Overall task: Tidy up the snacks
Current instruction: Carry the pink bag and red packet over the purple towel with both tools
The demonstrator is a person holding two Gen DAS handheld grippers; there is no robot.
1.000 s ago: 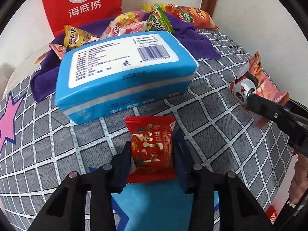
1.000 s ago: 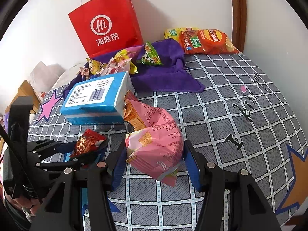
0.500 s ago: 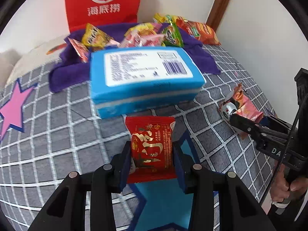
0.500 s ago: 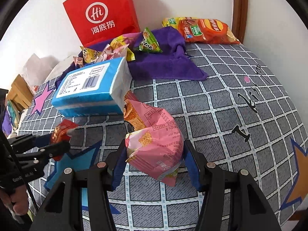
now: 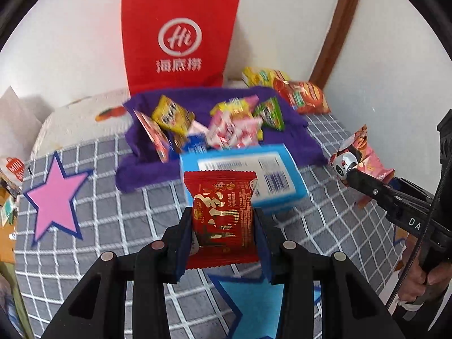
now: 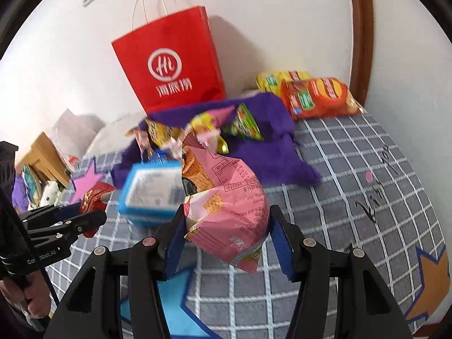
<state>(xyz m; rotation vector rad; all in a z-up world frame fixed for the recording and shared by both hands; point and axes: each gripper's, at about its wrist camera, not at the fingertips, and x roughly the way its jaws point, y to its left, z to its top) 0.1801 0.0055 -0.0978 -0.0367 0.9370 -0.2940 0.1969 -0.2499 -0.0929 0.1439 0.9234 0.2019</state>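
Here, the left gripper (image 5: 223,226) pinches a red packet (image 5: 221,220) and the right gripper (image 6: 226,226) a pink bag (image 6: 226,212), both held above the bed (image 6: 353,169) near the blue box (image 5: 254,175), with bare quilt toward the bed's right edge.

One red bag (image 5: 180,39), two grippers, one blue box (image 5: 271,175).

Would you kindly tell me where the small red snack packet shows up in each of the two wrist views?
Left wrist view: the red snack packet sits centre frame, clamped between the left gripper jaws.
Right wrist view: it appears at the left edge, held above the bedspread.
Shared landmark: the red paper bag against the wall.
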